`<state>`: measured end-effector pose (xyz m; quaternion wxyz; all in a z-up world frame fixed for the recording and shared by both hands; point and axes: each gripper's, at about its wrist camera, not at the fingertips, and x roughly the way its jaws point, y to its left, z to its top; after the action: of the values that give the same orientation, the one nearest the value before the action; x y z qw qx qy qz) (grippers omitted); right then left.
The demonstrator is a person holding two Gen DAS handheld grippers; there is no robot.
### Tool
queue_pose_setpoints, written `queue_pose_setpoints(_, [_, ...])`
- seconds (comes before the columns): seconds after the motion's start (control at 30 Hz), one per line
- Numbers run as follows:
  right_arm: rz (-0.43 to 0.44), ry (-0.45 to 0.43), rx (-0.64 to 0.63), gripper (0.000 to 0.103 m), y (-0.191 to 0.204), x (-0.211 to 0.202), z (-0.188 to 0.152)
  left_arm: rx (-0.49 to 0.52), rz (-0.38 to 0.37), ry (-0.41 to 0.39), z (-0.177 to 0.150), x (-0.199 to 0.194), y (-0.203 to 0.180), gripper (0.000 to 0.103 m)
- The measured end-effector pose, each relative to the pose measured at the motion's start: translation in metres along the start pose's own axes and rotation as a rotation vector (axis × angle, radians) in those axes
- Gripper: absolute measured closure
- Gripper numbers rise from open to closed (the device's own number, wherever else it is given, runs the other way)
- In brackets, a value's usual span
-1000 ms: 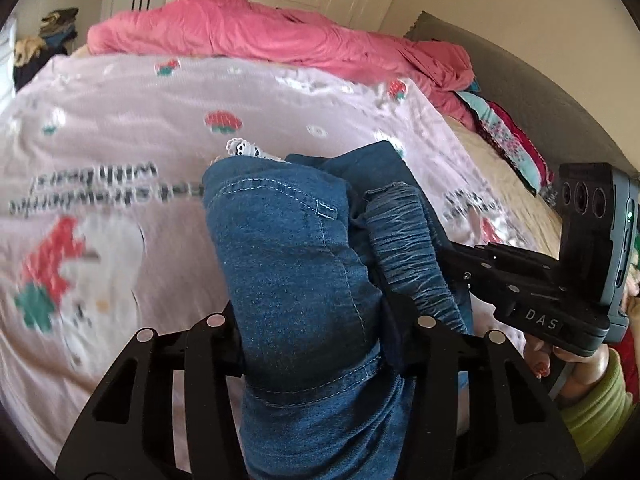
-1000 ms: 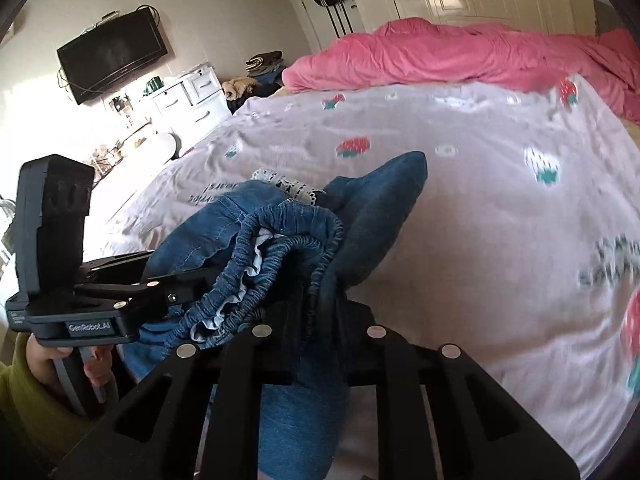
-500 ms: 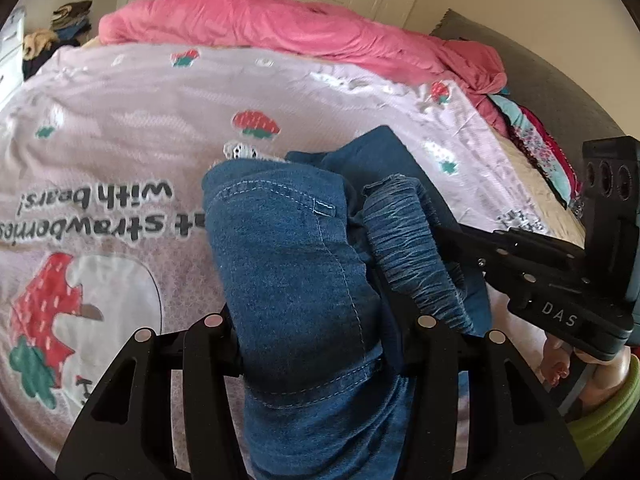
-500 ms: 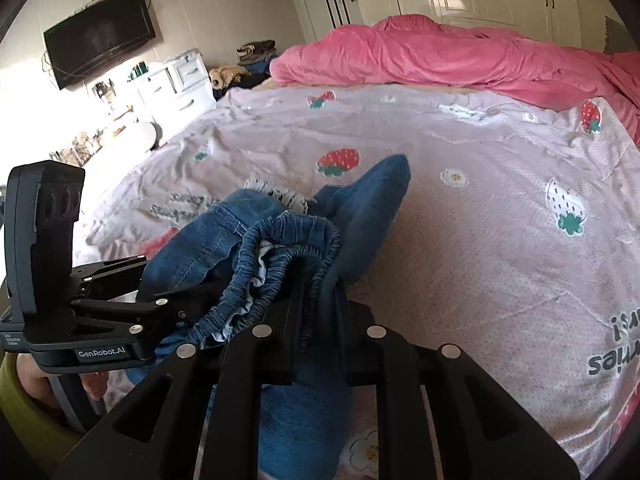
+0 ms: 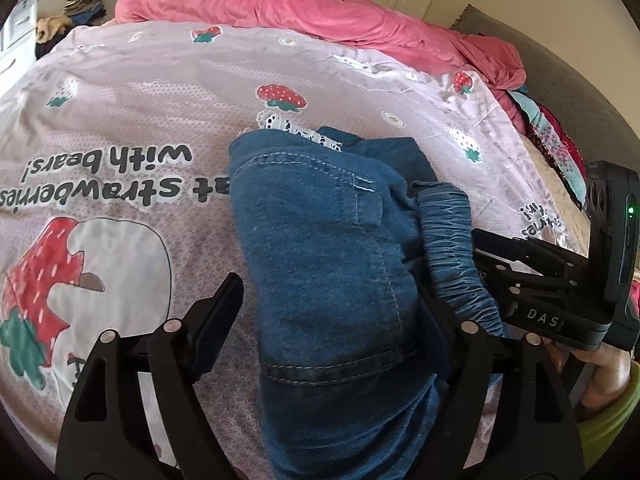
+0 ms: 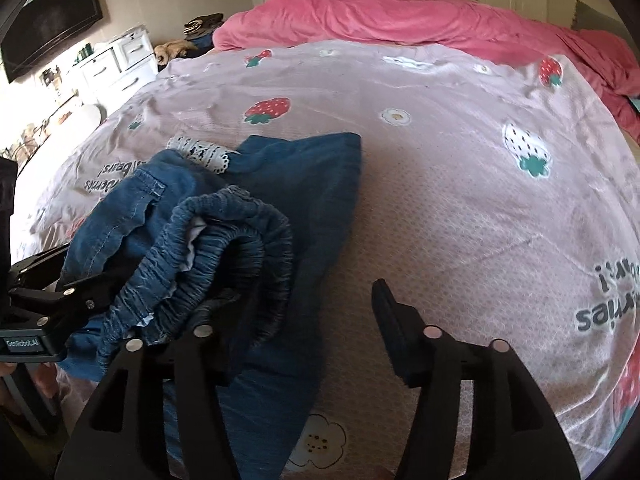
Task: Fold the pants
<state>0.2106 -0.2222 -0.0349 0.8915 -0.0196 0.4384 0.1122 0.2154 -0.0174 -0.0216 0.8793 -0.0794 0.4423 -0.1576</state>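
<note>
denim pants (image 5: pixel 332 264) are laid bunched on the bed (image 5: pixel 168 92), barely folded; both grippers' fingers (image 5: pixel 218 312) (image 6: pixel 390 320) have just been spread beside them.

"strawberries with bears!" is printed, upside down, on the pink bedspread (image 5: pixel 168 92) left of the jeans (image 5: pixel 320 248). "DAS" is marked on the right tool (image 5: pixel 480 264), "GenRobot.AI" on the left tool (image 6: pixel 80 292).

**pants: bunched on the bed**

blue denim pants (image 5: pixel 332 248) lie in a folded-over heap on the pink strawberry-print bedspread (image 5: pixel 120 92). gathered elastic waistband (image 6: pixel 236 240) bulges up, pale lining showing inside. white lace trim (image 6: pixel 200 152) sticks out at the far edge.
</note>
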Motion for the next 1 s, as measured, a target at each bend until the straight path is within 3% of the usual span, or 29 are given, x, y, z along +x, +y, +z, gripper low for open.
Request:
queue_pose_setpoints(0.33, [-0.017,-0.052,0.026,0.034,-0.004,-0.018,-0.007,-0.012,0.009,-0.013,-0.006,-0.012,0.004,0.016])
queue_pose_setpoints(0.37, [-0.022,-0.061,0.028,0.024,-0.004,-0.022,-0.007,-0.014,0.006,-0.017,-0.006,-0.015,0.004,0.016])
queue_pose_setpoints(0.4, [-0.023,-0.078,0.029,0.023,-0.003,-0.027,-0.008,-0.015,0.005,-0.021,-0.006,-0.017,0.004,0.014])
queue_pose_setpoints(0.83, [-0.046,-0.226,0.032,0.023,0.010,-0.089,-0.035,-0.012,-0.001,-0.140,-0.031,-0.079,-0.014,0.010])
queue_pose_setpoints(0.87, [-0.045,-0.232,0.030,0.019,0.012,-0.094,-0.037,-0.013,-0.007,-0.147,-0.034,-0.084,-0.016,0.010])
queue_pose_setpoints(0.9, [-0.047,-0.237,0.031,0.004,0.014,-0.099,-0.040,-0.014,-0.009,-0.153,-0.038,-0.088,-0.018,0.009])
queue_pose_setpoints(1.0, [-0.042,-0.264,0.028,0.004,0.023,-0.114,-0.049,-0.005,-0.009,-0.167,-0.048,-0.101,-0.023,0.010])
